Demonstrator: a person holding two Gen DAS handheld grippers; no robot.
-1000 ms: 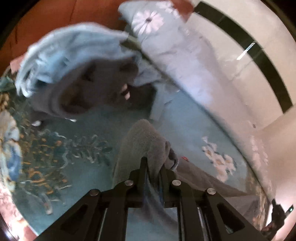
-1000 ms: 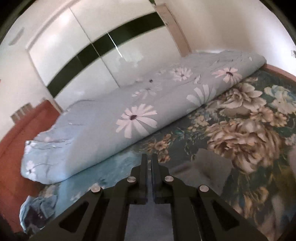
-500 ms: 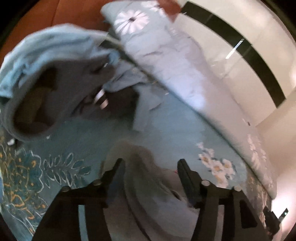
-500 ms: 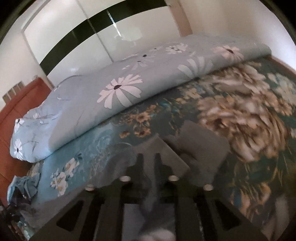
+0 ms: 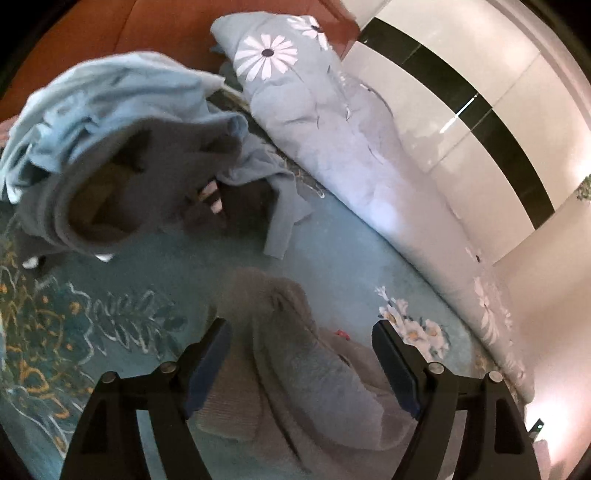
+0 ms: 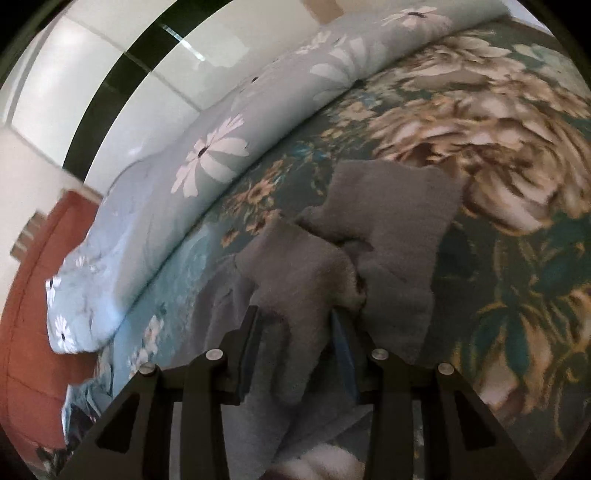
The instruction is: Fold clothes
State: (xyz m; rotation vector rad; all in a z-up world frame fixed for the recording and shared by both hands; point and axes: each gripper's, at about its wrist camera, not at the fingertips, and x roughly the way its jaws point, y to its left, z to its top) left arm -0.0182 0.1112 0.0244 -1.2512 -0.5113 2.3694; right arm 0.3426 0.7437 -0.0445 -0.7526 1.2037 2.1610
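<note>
Below, both tongs, left gripper (image 5: 301,345) and right gripper (image 6: 297,325), gaped wide over the fuzzy grey knitted garment (image 6: 384,225); a crumpled clothes pile (image 5: 122,147) sat at ten o'clock.

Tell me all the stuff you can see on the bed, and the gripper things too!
grey garment: one, grey, on the bedspread, under both grippers
pile of clothes: one heap, light blue and dark grey, near the headboard
duvet: one, pale blue with white daisies, rolled along the bed's far side
bedspread: one, teal floral
headboard: one, reddish-brown
wardrobe: white, black stripe
left hand-held gripper: black, open
right hand-held gripper: black, open
</note>
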